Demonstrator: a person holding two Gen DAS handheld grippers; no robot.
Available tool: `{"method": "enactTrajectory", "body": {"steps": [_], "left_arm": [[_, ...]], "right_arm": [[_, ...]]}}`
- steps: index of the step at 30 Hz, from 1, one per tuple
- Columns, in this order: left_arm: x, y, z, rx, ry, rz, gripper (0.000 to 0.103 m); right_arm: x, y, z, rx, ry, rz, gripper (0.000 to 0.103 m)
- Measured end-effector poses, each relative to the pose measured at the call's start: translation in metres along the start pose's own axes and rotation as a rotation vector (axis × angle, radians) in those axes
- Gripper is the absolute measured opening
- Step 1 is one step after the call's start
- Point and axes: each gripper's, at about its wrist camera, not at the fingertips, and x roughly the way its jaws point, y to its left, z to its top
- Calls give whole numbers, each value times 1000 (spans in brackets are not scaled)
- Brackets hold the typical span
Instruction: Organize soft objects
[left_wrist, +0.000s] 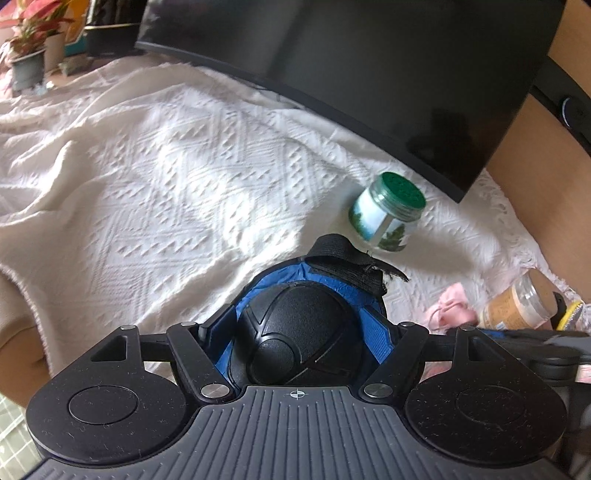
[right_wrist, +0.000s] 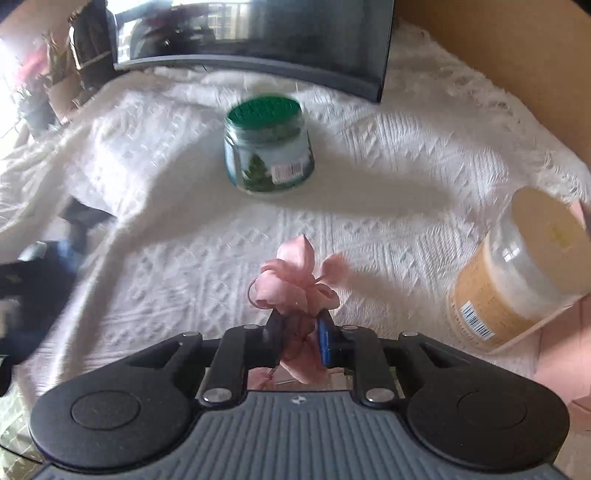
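Note:
My left gripper (left_wrist: 301, 325) is shut on a black and blue knee pad (left_wrist: 299, 332) with a black strap (left_wrist: 343, 258), held above the white textured blanket (left_wrist: 166, 177). My right gripper (right_wrist: 300, 332) is shut on a small pink fabric pouch (right_wrist: 295, 288) with a drawstring, lifted over the blanket (right_wrist: 369, 251). The pink pouch (left_wrist: 448, 314) and part of the right gripper also show at the right edge of the left wrist view. The left gripper appears as a dark blur at the left (right_wrist: 33, 273) of the right wrist view.
A green-lidded glass jar (right_wrist: 267, 147) stands mid-blanket; it also shows in the left wrist view (left_wrist: 388, 210). A tan jar with a pale lid (right_wrist: 517, 273) leans at the right. A black monitor (left_wrist: 351, 74) stands behind. Potted plants (left_wrist: 29, 48) sit far left.

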Motion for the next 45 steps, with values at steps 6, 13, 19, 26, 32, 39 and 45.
{"method": "enactTrajectory", "body": {"steps": [6,13,19,26,32,39,45], "left_arm": [[5,-38,22,52,-40,-47,78],[7,-124,58,157,-110,-179,78],[18,-232,75,280,-100,-389,78],[66,-354,60,410,85,-592,78],[148,-418,34,418,384,-606,79],[188,-457,4,695,393,-490,82],[218,-474,-11,744,432,-439,82]], "right_arm": [[-75,-20,30,15,-142,22,18],[-168,-93,52,111,-336,-45,18],[-218,-176,34,287,-414,-159,18],[-225,-235,-6,425,-420,-259,18],[-164,-283,-40,556,-282,-340,18],[-82,-302,-63,587,-74,-340,18],[-56,-301,-70,540,-48,-383,19]]}}
